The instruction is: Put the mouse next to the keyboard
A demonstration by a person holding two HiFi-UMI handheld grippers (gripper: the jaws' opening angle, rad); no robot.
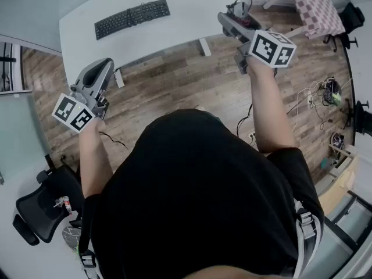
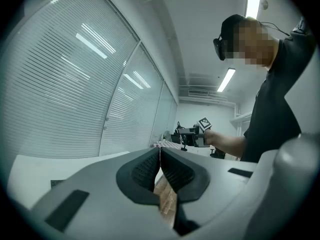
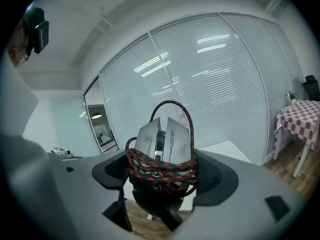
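- My right gripper (image 3: 160,160) clamps the mouse (image 3: 176,135), cord (image 3: 150,173) wound round it, between its fingers.
- My left gripper's (image 2: 160,158) fingers are pressed together, nothing between.
- The keyboard (image 1: 132,17) lies well beyond both.

We can read no word or number anywhere. The mouse (image 3: 162,139) carries a short line of print beside its wheel, too small for us to make out. Black-and-white square markers stand on the cubes of the left gripper (image 1: 106,64) and right gripper (image 1: 231,20).
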